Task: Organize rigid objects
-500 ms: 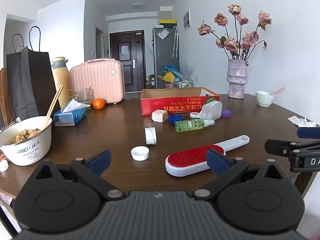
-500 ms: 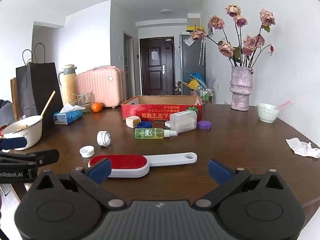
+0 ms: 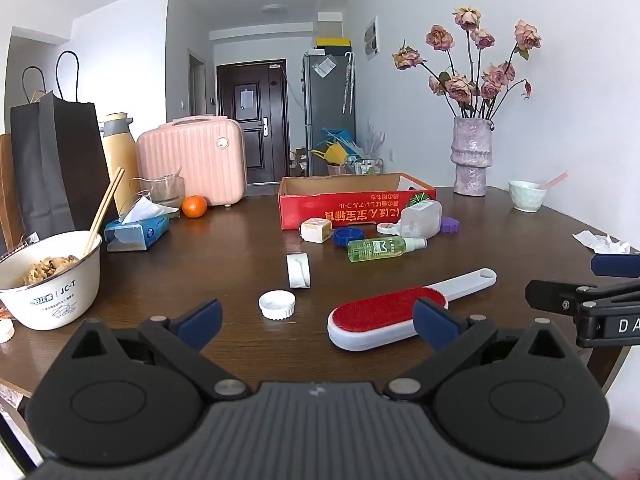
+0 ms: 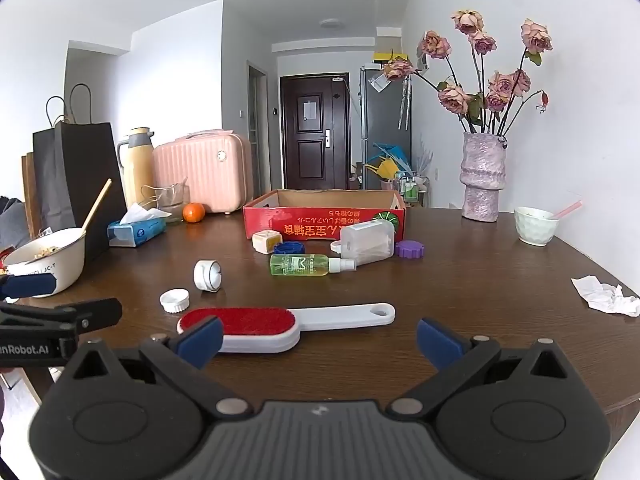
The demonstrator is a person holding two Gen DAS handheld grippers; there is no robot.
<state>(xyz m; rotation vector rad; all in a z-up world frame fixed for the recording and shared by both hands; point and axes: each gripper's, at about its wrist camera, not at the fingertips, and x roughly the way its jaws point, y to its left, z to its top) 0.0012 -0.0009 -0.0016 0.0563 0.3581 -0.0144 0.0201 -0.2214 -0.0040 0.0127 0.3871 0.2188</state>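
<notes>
The white bowl (image 3: 56, 280) says "JC-T" on its side. The left gripper (image 4: 30, 320) says "nRobot.AI". The right gripper (image 3: 600, 308) shows "DA". The red box (image 3: 356, 204) has upside-down writing, too hard to read.

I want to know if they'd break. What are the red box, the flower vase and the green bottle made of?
Red box: cardboard, likely; brown inside, printed matte outside, folded flaps.
Flower vase: looks like ceramic; bumpy purple surface with a slight sheen. It could break.
Green bottle: see-through plastic, probably; light shines through the green liquid, and it has a white spray top.
</notes>
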